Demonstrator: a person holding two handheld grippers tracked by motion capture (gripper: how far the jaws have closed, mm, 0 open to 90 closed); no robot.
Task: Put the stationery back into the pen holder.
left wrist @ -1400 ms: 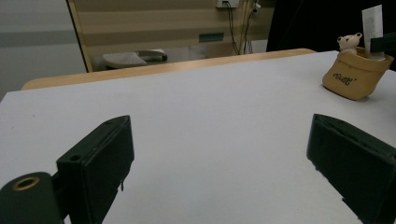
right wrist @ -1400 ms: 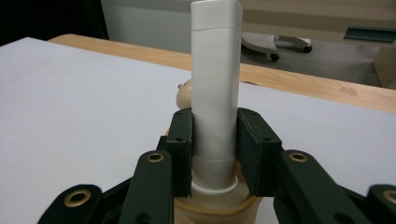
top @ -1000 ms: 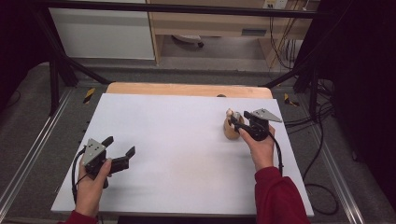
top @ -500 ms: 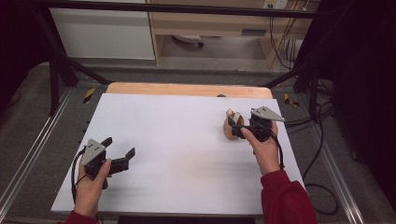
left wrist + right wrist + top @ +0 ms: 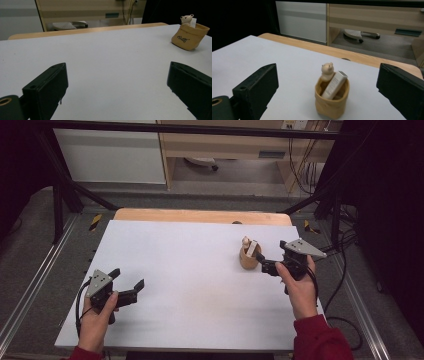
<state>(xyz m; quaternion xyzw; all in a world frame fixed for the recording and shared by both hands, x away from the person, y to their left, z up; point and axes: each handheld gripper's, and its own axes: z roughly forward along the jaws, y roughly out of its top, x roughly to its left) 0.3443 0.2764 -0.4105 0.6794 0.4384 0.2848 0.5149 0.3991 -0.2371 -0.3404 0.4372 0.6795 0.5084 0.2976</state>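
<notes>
Pouch (image 5: 249, 259): tan, stood upright on the white counter (image 5: 190, 285), holding a small bear figure (image 5: 327, 70) and a leaning white tube (image 5: 334, 85).
Right tool (image 5: 265, 265): just beside the pouch, jaws spread, empty.
Left tool (image 5: 128, 285): well apart from the pouch, jaws spread, empty.

Right gripper (image 5: 266, 265) now farther right, clear of pouch (image 5: 249, 256).

White table top (image 5: 200, 270), tan pouch (image 5: 248, 259) standing at right side
</notes>
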